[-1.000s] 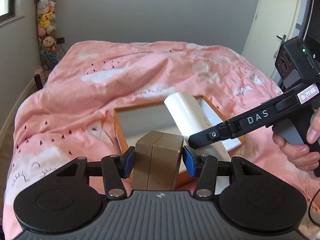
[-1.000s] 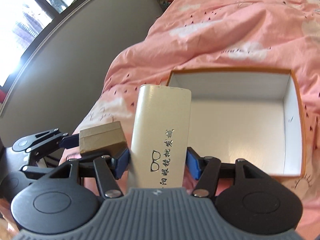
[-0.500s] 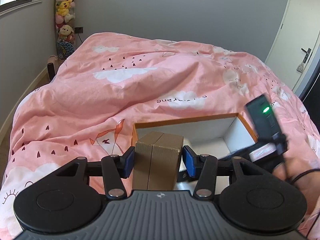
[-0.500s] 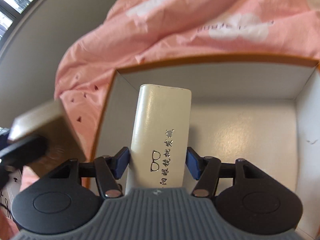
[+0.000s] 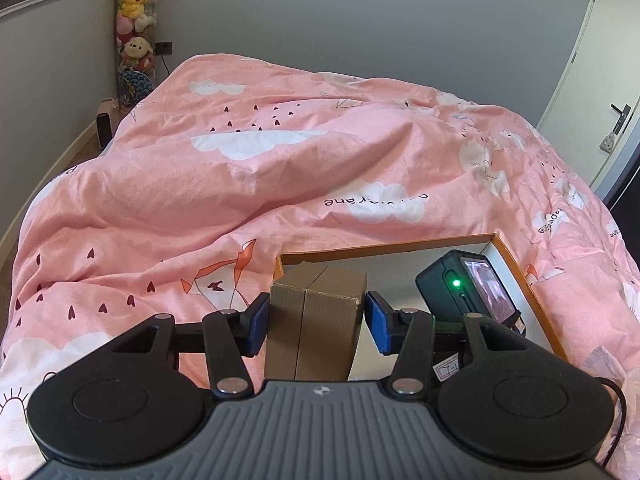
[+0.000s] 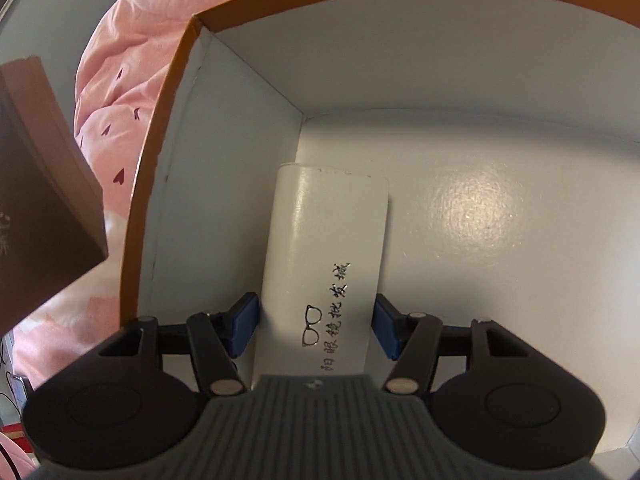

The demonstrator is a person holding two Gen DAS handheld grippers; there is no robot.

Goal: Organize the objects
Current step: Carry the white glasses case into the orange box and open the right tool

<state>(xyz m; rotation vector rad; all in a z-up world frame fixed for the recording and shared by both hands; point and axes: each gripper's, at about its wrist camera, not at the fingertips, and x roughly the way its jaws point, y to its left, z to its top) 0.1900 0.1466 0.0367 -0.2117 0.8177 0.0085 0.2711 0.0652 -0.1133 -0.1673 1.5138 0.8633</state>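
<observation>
My left gripper (image 5: 316,322) is shut on a small brown cardboard box (image 5: 316,320) and holds it upright just above the near left corner of an orange-rimmed box (image 5: 384,246) with a white inside. My right gripper (image 6: 316,326) is shut on a white glasses case (image 6: 326,256) with black lettering. It reaches deep into the orange box (image 6: 168,128), with the case lying along the left wall, its far end near the back corner. The brown box (image 6: 36,184) shows at the left of the right wrist view. The right gripper's camera body (image 5: 466,290) shows inside the orange box.
The orange box lies on a bed with a rumpled pink quilt (image 5: 260,168). A column of plush toys (image 5: 134,24) stands in the far left corner. A white door (image 5: 600,72) is at the right. The floor of the box (image 6: 500,220) right of the case is bare.
My right gripper has gone down into the orange box with the glasses case, from above the rim to near the floor. My left gripper has shifted left with the brown box.
</observation>
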